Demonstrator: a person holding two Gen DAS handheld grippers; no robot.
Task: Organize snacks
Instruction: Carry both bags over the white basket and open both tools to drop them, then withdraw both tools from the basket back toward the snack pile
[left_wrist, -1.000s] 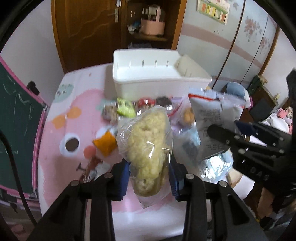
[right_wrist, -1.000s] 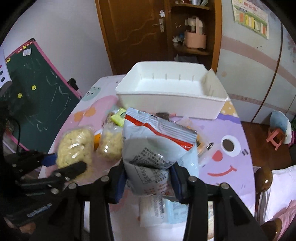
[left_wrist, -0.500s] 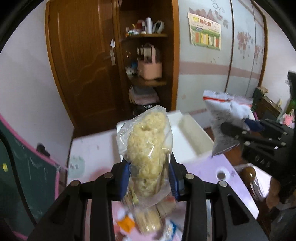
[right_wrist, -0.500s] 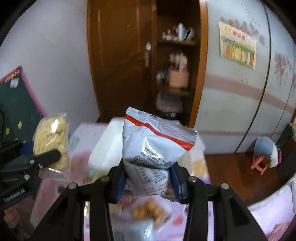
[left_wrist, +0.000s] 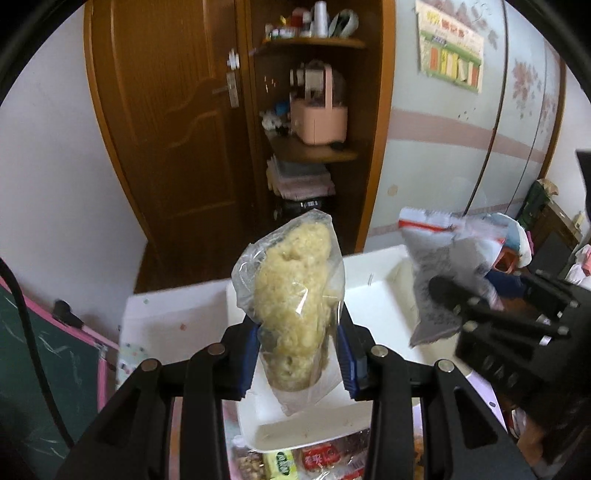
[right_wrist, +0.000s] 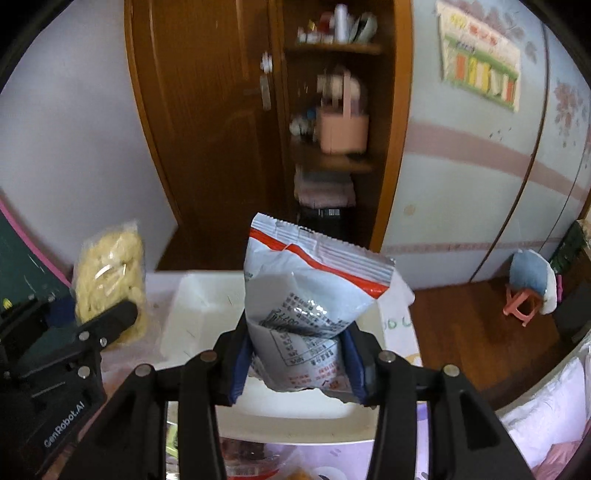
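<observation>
The left gripper (left_wrist: 299, 354) is clamped on a clear bag of pale yellow puffed snack (left_wrist: 295, 295), the blue pads pressing its lower half from both sides; its jaws have just eased slightly wider, yet the bag sits upright between them with its top well beyond the fingertips and its sealed bottom edge hanging below the pads. Directly beneath and beyond these fingers lies the white plastic bin (left_wrist: 373, 295), open side up. The right gripper (right_wrist: 297, 363) grips a silver-white foil snack packet with a red stripe (right_wrist: 314, 291); its jaws have likewise just opened a little, but the packet remains pinched between the blue pads, standing upright and creased at the waist where they bear on it. The same bin (right_wrist: 199, 314) extends under and ahead of the right fingers. To the left of the right fingers, the left gripper and its yellow bag are visible at similar height, well apart from the foil packet. Below both sets of fingers, at the near edge of the bin, assorted wrapped snacks (left_wrist: 317, 459) lie on the patterned tabletop (left_wrist: 166, 314).
</observation>
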